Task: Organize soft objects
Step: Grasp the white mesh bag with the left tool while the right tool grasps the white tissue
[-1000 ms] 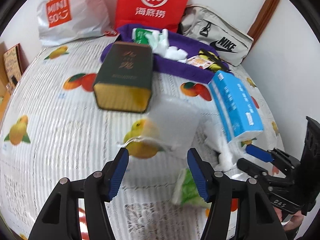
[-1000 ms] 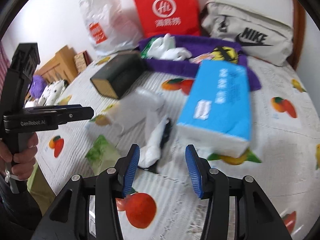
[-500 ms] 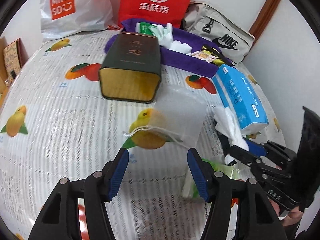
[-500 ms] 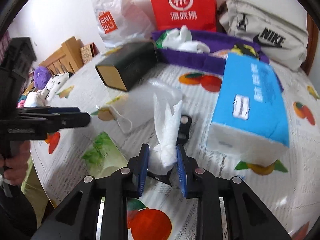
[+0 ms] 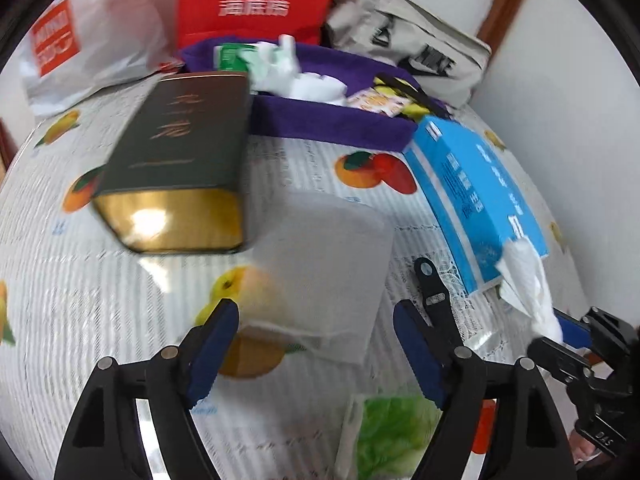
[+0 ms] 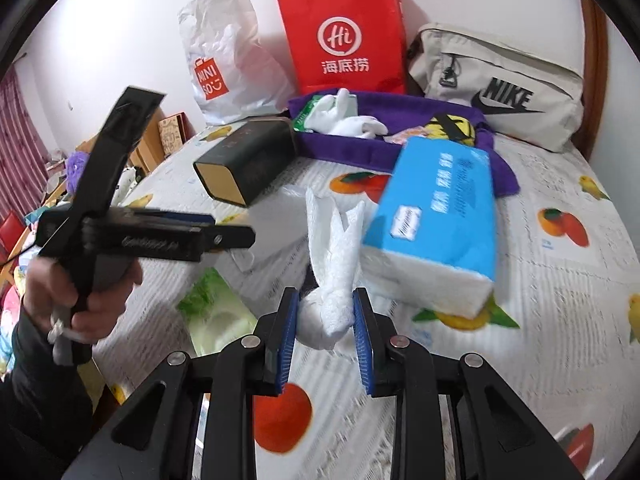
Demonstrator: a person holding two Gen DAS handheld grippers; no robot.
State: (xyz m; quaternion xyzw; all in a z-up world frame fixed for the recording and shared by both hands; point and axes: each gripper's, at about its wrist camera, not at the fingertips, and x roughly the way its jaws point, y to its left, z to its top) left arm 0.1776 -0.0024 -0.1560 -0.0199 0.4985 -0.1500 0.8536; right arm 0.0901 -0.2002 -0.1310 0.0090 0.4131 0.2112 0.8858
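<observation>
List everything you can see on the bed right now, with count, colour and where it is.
Tissue: one, white, clamped in right claw.
Tissue pack: one, blue, mid-bed.
Tin box: one, dark green and gold, lying by tray.
Tray: one, purple, rear, holding white tissues.
Translucent pouch: one, whitish, ahead of left claw.
Green packet: one, near edge.
Black clip: one, by pack.
Bags: red, white, beige, against wall.
Left claw: open, empty.
Right claw: shut.
</observation>
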